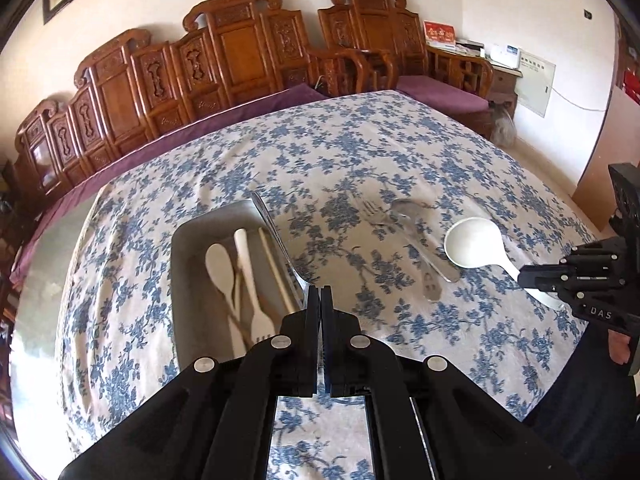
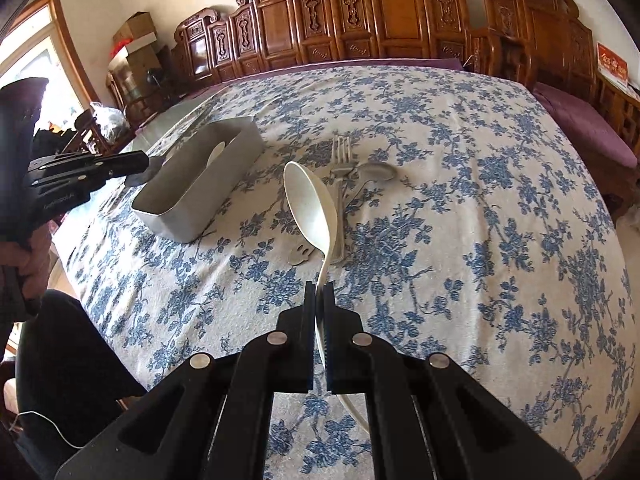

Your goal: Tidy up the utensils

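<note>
My left gripper (image 1: 320, 290) is shut on a flat shiny metal utensil (image 1: 276, 236), which slants up over the right rim of a grey tray (image 1: 178, 280). In the tray lie a white spoon (image 1: 218, 266), a white fork (image 1: 252, 280) and pale chopsticks (image 1: 276, 266). My right gripper (image 2: 319, 286) is shut on the handle of a large white spoon (image 2: 310, 204), held above the cloth with its bowl tilted on edge. Below it a metal fork (image 2: 342, 152) and a metal spoon (image 2: 378, 170) lie crossed on the cloth. The left gripper (image 2: 146, 164) hangs by the tray (image 2: 208, 204).
The table wears a blue floral cloth (image 2: 480, 200). Another metal handle end with cut-outs (image 2: 298, 256) lies by the fork. A carved wooden bench (image 1: 224, 56) with purple cushions runs along the far side. A person's dark-clothed leg (image 2: 60, 352) is at the near left edge.
</note>
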### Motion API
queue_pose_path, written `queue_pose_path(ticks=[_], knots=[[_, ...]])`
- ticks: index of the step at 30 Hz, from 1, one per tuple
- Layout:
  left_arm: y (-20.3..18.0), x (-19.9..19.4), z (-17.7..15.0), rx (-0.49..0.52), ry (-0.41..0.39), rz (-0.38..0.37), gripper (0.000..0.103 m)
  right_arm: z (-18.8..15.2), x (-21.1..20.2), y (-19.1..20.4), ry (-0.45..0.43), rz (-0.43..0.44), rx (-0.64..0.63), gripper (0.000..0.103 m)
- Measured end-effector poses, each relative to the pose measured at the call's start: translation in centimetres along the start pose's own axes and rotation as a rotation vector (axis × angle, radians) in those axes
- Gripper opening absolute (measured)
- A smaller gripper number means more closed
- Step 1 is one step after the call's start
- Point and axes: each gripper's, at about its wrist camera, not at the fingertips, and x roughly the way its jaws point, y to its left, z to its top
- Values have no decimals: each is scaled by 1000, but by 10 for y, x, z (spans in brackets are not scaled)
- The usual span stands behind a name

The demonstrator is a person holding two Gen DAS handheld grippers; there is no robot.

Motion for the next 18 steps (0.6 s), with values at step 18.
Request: queue_pose_path(ticks=[18], knots=[[65,41,-27,-148,16,-27,0,28,46,26,42,-12,-19,4]])
